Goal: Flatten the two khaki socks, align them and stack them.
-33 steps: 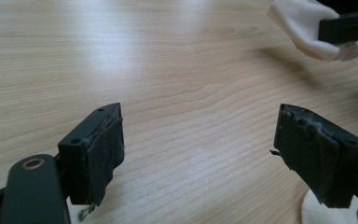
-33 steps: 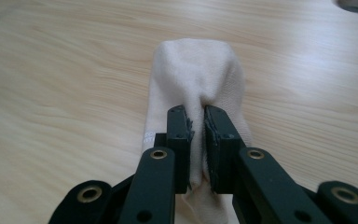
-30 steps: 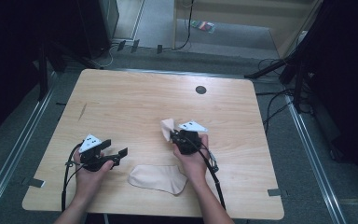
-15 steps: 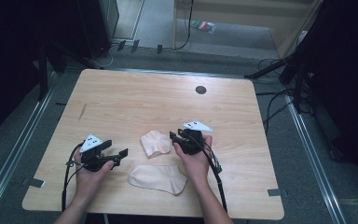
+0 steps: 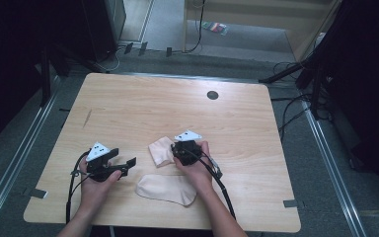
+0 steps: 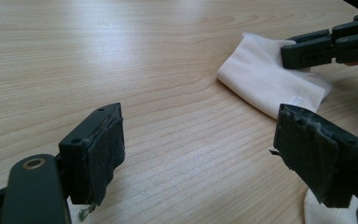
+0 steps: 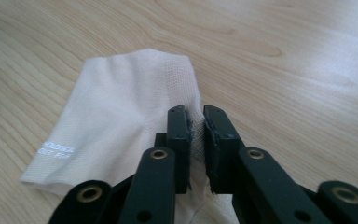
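Flat sock [image 5: 167,188]: nearest the person, on the table [image 5: 128,103] near its front edge, between the two forearms; long axis runs left to right; touched by neither claw.

Left claw [image 5: 126,166]: jaws stand wide apart and hold nothing; it sits low over bare wood at the person's left. In the left gripper view [image 6: 200,154] its gap faces open tabletop, with the folded sock ahead and to the right.

Right claw [image 5: 176,154]: jaws pinched on fabric; in the right gripper view [image 7: 196,135] a thin ridge of cloth is seen squeezed between the pads.

Folded sock [image 5: 161,151]: just beyond the flat sock, slightly apart from it, near the table's middle line. Doubled over; small white lettering shows near its open end [image 7: 98,135]. It extends leftward from the right claw, which holds its right edge.

Key relation: the folded sock lies between the claws, its free left part pointing toward the left claw. The right claw is on it; the left is near, not touching.

Judgement: the free claw would have to travel right and slightly forward to reach the loose edge.

Hole [image 5: 212,95]: dark round hole at the far side, well clear of the work.
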The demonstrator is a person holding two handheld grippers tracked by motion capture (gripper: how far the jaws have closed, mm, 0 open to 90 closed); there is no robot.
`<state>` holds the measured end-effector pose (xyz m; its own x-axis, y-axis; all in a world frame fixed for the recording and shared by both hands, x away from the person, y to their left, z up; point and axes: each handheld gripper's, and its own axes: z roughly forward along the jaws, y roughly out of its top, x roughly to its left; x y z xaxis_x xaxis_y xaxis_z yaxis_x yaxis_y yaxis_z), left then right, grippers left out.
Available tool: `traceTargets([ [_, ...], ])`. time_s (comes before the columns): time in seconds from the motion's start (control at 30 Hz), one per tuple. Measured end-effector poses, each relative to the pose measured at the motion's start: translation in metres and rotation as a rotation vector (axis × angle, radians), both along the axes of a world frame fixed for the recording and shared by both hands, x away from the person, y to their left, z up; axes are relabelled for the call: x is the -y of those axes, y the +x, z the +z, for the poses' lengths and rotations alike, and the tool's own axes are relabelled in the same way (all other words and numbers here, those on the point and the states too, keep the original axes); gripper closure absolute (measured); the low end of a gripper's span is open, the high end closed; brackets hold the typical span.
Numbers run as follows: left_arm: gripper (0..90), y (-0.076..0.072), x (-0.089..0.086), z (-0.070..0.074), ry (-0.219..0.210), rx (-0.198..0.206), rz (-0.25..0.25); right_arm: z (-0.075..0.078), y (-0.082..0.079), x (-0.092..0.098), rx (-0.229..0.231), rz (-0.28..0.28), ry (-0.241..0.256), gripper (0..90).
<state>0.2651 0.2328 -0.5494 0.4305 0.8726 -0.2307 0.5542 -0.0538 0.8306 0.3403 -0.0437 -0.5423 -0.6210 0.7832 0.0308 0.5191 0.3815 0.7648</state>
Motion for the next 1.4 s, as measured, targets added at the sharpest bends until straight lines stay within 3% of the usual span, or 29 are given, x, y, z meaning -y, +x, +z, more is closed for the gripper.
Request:
traceTargets([
  [0.07, 16.5, 0.000, 0.000, 0.000, 0.001, -0.001, 0.000, 0.002, 0.000, 0.000, 0.004, 0.002, 0.008, 83.2],
  [0.17, 16.4, 0.000, 0.001, 0.000, 0.004, -0.002, -0.003, 0.018, -0.001, 0.003, 0.006, -0.001, 0.084, 83.2],
  [0.3, 16.4, 0.003, 0.005, 0.002, 0.034, -0.009, -0.018, 0.035, -0.003, -0.001, 0.016, 0.016, 0.100, 83.1],
  [0.33, 16.4, 0.004, 0.006, 0.003, 0.032, -0.012, -0.023, 0.045, -0.004, -0.004, 0.024, 0.033, 0.110, 82.8],
  [0.37, 16.4, 0.007, 0.008, 0.005, -0.005, -0.025, -0.045, 0.050, -0.004, -0.007, 0.023, 0.044, 0.114, 82.7],
  [0.4, 16.5, 0.009, 0.012, 0.006, -0.013, -0.032, -0.053, 0.055, -0.004, -0.010, 0.029, 0.051, 0.119, 82.8],
  [0.57, 16.4, 0.020, 0.028, 0.008, 0.024, -0.039, -0.101, 0.075, -0.005, -0.022, 0.043, 0.084, 0.132, 82.8],
  [0.63, 16.4, 0.026, 0.036, 0.011, 0.033, -0.042, -0.103, 0.089, -0.006, -0.030, 0.046, 0.109, 0.155, 82.8],
  [0.67, 16.8, 0.026, 0.036, 0.011, 0.033, -0.042, -0.103, 0.089, -0.006, -0.030, 0.046, 0.109, 0.155, 82.8],
  [0.7, 22.6, 0.031, 0.039, 0.010, 0.009, -0.049, -0.092, 0.095, -0.007, -0.033, 0.047, 0.121, 0.176, 82.8],
  [0.77, 25.7, 0.036, 0.041, 0.008, 0.017, -0.055, -0.086, 0.099, -0.008, -0.034, 0.049, 0.132, 0.187, 82.8],
  [0.8, 31.9, 0.037, 0.042, 0.008, 0.028, -0.043, -0.076, 0.105, -0.010, -0.035, 0.042, 0.155, 0.216, 82.7],
  [0.83, 45.6, 0.039, 0.043, 0.009, 0.062, -0.013, -0.046, 0.110, -0.013, -0.034, 0.038, 0.184, 0.245, 82.7],
  [0.87, 53.6, 0.039, 0.041, 0.010, 0.092, 0.004, -0.028, 0.112, -0.015, -0.033, 0.037, 0.200, 0.258, 82.7],
  [0.9, 67.1, 0.039, 0.038, 0.012, 0.102, 0.024, -0.017, 0.114, -0.017, -0.030, 0.032, 0.215, 0.274, 82.8],
  [0.93, 81.9, 0.039, 0.038, 0.012, 0.102, 0.024, -0.017, 0.114, -0.017, -0.030, 0.032, 0.215, 0.274, 82.8],
  [0.97, 88.6, 0.035, 0.033, 0.015, 0.173, 0.086, 0.003, 0.114, -0.019, -0.021, 0.022, 0.225, 0.291, 84.0],
  [1.0, 89.1, 0.035, 0.033, 0.015, 0.173, 0.086, 0.003, 0.112, -0.019, -0.015, 0.023, 0.210, 0.272, 84.5],
  [1.03, 89.4, 0.032, 0.031, 0.017, 0.237, 0.115, 0.014, 0.107, -0.018, -0.009, 0.020, 0.178, 0.239, 85.1],
  [1.1, 89.6, 0.026, 0.033, 0.018, 0.369, 0.173, 0.041, 0.099, -0.015, -0.003, 0.003, 0.154, 0.223, 85.4],
  [1.17, 89.6, 0.022, 0.042, 0.014, 0.447, 0.171, 0.015, 0.068, -0.006, 0.017, -0.071, 0.085, 0.186, 85.8],
  [1.2, 89.6, 0.022, 0.042, 0.014, 0.447, 0.171, 0.015, 0.068, -0.006, 0.017, -0.071, 0.085, 0.186, 85.8],
  [1.23, 89.4, 0.022, 0.047, 0.010, 0.451, 0.149, -0.020, 0.052, -0.003, 0.024, -0.102, 0.065, 0.176, 85.8],
  [1.27, 89.1, 0.022, 0.047, 0.010, 0.451, 0.149, -0.020, 0.044, -0.002, 0.027, -0.110, 0.056, 0.165, 85.8],
  [1.33, 87.5, 0.022, 0.052, 0.006, 0.458, 0.129, -0.057, 0.037, -0.001, 0.029, -0.117, 0.054, 0.158, 85.7],
  [1.37, 77.9, 0.021, 0.052, 0.003, 0.446, 0.114, -0.076, 0.028, 0.000, 0.032, -0.119, 0.049, 0.111, 85.6],
  [1.4, 74.6, 0.021, 0.052, 0.003, 0.446, 0.114, -0.076, 0.028, 0.000, 0.032, -0.119, 0.049, 0.111, 85.6],
])
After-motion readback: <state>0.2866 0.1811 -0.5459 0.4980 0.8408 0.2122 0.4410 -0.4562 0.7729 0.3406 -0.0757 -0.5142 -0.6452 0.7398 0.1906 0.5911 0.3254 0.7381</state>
